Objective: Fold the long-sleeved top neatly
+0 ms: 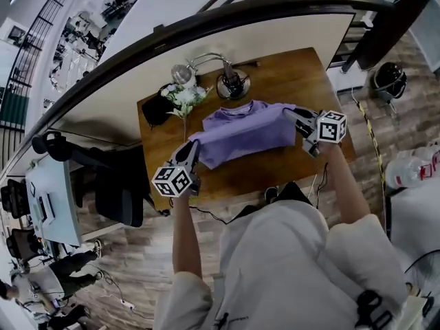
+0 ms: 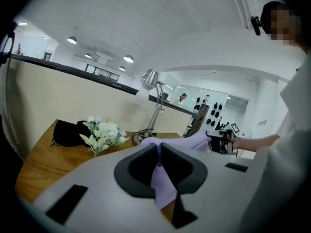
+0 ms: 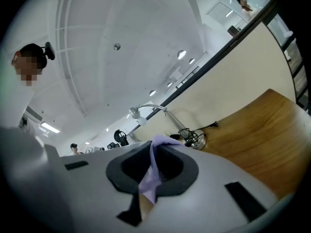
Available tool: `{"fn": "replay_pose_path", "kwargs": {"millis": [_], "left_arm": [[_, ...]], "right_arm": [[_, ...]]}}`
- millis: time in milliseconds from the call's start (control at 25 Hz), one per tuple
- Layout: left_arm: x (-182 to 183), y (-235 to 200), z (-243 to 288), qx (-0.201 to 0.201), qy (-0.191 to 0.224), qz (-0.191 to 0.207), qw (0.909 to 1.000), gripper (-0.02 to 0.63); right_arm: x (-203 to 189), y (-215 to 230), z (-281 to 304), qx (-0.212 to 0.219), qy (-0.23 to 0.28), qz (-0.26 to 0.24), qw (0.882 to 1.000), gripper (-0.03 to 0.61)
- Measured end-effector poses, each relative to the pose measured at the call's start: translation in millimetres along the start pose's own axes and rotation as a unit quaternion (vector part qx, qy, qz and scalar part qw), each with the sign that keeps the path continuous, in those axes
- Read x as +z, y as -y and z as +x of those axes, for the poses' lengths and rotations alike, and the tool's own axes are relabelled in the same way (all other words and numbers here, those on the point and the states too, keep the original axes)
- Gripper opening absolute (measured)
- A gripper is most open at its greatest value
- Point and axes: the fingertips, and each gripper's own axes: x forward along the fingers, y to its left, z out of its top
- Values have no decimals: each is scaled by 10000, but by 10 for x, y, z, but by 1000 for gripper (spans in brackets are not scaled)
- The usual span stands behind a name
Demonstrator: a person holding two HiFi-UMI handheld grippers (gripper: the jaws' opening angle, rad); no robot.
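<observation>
Top: the purple top (image 1: 240, 137) spans from one pair of my jaws to the other, with its collar on the side away from me.
Left gripper: my left gripper (image 1: 194, 146) has its jaws pinched on the top's edge. In the left gripper view, cloth (image 2: 163, 188) passes up through the pinch and spills out below it.
Right gripper: my right gripper (image 1: 292, 113) has its jaws clamped on the opposite edge. In the right gripper view, a strip of cloth (image 3: 148, 181) stands between the pads and hangs beneath them.
Between the grippers: from my left jaws, the right gripper (image 2: 221, 142) shows across the cloth.
Table: the wooden table (image 1: 289, 74) lies under both pairs of jaws.
Lamp: the silver lamp (image 1: 230, 81) stands ahead of both jaws, just past the collar.
Flowers: the white flowers (image 1: 184, 96) are ahead of my left jaws and to their left.
Bag: a black bag (image 1: 157, 110) lies just beyond the flowers, further left.
Chair: a black chair (image 1: 117, 184) stands off the table, left of my left jaws.
</observation>
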Motion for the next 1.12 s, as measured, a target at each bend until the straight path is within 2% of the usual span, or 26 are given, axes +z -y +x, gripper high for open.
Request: {"fn": "replay_pose_path", "kwargs": {"millis": [160, 280, 360, 440, 480, 520, 560, 640, 680, 800, 880, 960, 1040, 1120], "left_arm": [[193, -273, 452, 175, -197, -33, 9996, 48], [406, -427, 681, 301, -180, -61, 9994, 48], [614, -436, 737, 277, 201, 72, 9994, 48], [749, -381, 704, 200, 731, 343, 9965, 48], [688, -362, 685, 209, 778, 435, 9958, 48], [514, -368, 678, 256, 596, 417, 9970, 48], [252, -399, 684, 311, 246, 271, 9988, 48], [-320, -481, 693, 353, -494, -257, 9978, 48], [-542, -506, 688, 342, -719, -550, 9953, 48], [-934, -507, 660, 297, -959, -1168, 9881, 48], [-1089, -493, 636, 314, -1113, -1305, 9847, 48], [-1190, -489, 609, 334, -1246, -1385, 9819, 48], [-1276, -484, 585, 387, -1409, -1348, 9800, 48], [-1310, -474, 574, 500, -1521, -1134, 9806, 49]], "right_arm": [[208, 474, 349, -261, -253, 509, 9980, 29], [431, 667, 585, -331, -381, 615, 9968, 29], [661, 641, 675, -160, -150, 277, 9994, 29], [789, 507, 701, 252, 163, -292, 9991, 29], [733, 457, 684, 441, 164, -475, 9978, 28], [585, 452, 650, 540, 6, -515, 9972, 28], [368, 500, 603, 530, -292, -429, 9972, 28], [-146, 689, 489, 301, -1069, -140, 9937, 26], [-380, 783, 431, 174, -1416, 7, 9898, 26], [-842, 980, 271, -124, -1956, 635, 9785, 26], [-992, 1034, 201, -236, -2106, 994, 9722, 26], [-1120, 1061, 160, -367, -2380, 1119, 9641, 29], [-1227, 1075, 125, -615, -2676, 956, 9568, 35], [-1248, 1059, 107, -981, -2766, 530, 9545, 63]]}}
